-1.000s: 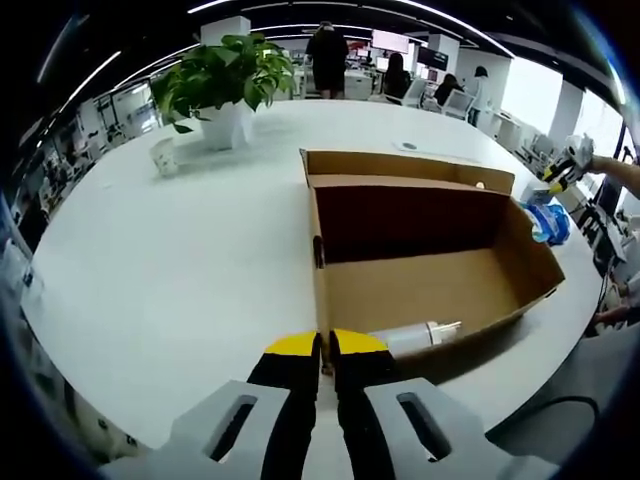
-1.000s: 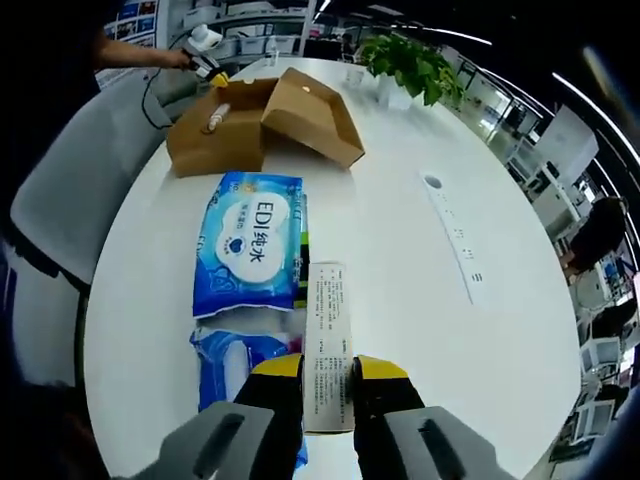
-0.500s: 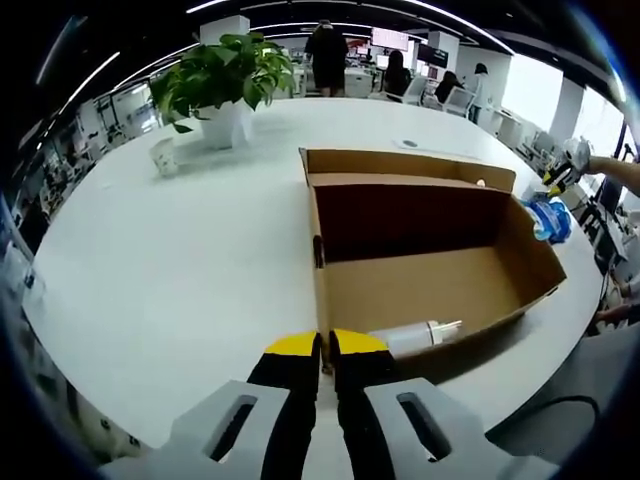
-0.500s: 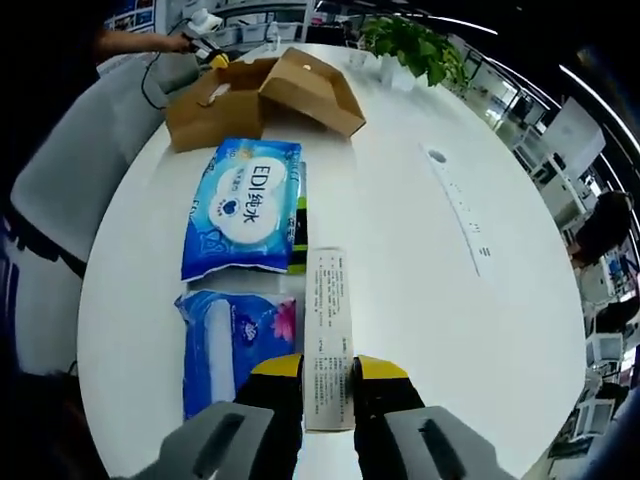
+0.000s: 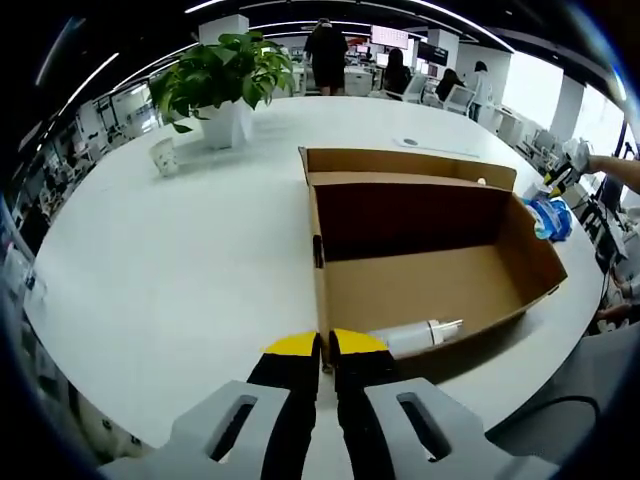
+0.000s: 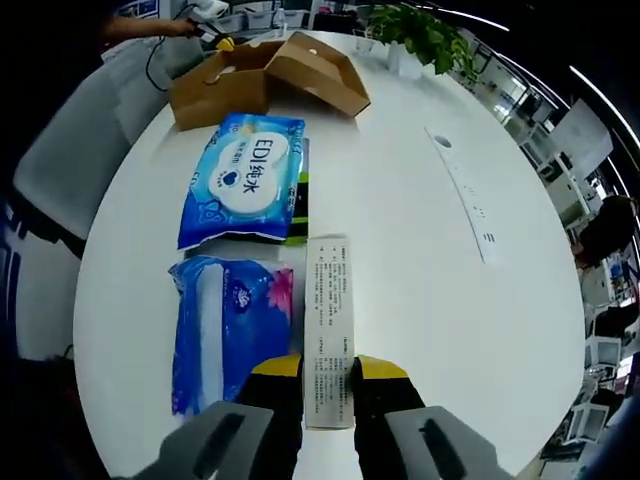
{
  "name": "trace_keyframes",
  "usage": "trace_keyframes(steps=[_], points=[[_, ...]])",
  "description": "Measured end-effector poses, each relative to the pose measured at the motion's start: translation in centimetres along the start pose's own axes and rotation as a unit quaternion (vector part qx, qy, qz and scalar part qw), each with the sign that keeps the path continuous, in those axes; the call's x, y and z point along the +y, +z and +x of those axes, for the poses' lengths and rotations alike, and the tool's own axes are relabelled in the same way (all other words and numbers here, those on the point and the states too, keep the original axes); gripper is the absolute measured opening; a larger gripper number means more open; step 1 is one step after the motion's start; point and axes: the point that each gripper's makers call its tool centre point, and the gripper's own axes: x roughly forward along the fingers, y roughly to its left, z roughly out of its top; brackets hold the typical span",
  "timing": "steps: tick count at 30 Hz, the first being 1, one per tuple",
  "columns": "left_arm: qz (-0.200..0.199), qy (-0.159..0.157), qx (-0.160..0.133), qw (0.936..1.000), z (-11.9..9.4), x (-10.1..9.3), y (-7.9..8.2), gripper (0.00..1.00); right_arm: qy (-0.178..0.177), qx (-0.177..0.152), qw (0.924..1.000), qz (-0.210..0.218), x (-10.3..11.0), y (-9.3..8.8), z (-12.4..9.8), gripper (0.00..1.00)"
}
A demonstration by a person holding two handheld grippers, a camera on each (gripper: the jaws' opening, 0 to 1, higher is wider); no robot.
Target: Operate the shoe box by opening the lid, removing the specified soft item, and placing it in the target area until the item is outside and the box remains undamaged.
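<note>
Your right gripper (image 6: pixel 327 368) is pinching a slim white carton (image 6: pixel 329 325); your left gripper (image 5: pixel 325 345), jaws together, is holding the shoe box (image 5: pixel 430 250) wall. Beside the carton, the blue wipes pack (image 6: pixel 233 315) is probably soft, light, slippery; grip its sealed end.

**Both grippers closed, one on the box edge, one on a flat carton**

The left gripper (image 5: pixel 325 345) points forward and slightly down, its yellow-tipped jaws drawn together with only a thin slit between them, pinching the near edge of the cardboard box (image 5: pixel 420 290). From the right gripper view it (image 6: pixel 222 42) appears far off at the top, held by a hand (image 6: pixel 200 12) on a bare forearm.

The right gripper (image 6: pixel 327 368) is level and aimed forward, its jaws closed against the two long sides of a narrow white carton (image 6: pixel 329 325) lying flat. In the left gripper view it (image 5: pixel 562 178) shows at the far right edge, with a forearm (image 5: pixel 615 168) behind it.
</note>
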Motion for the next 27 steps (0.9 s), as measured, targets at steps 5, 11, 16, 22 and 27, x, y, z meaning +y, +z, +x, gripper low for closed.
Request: trace_keyframes(steps=[5, 11, 16, 22, 27], points=[[0.000, -0.001, -0.001, 1.0000, 0.00, 0.03, -0.02, 0.02, 0.003, 0.006, 0.9997, -0.024, -0.08, -0.06, 0.01, 0.14], [0.000, -0.001, -0.001, 1.0000, -0.01, 0.05, -0.03, 0.02, 0.008, 0.014, 0.9994, -0.032, -0.22, -0.15, 0.06, 0.15], [-0.001, -0.001, -0.002, 1.0000, -0.02, 0.06, -0.03, 0.02, 0.010, 0.019, 0.9992, -0.032, -0.26, -0.14, 0.10, 0.15], [-0.003, -0.002, -0.003, 1.0000, -0.03, 0.09, -0.03, 0.02, 0.007, 0.023, 0.9994, -0.025, -0.48, -0.21, 0.21, 0.15], [-0.001, -0.003, -0.003, 1.0000, -0.05, 0.10, -0.01, 0.02, 0.000, 0.029, 0.9994, -0.015, -0.83, -0.44, 0.37, 0.16]])
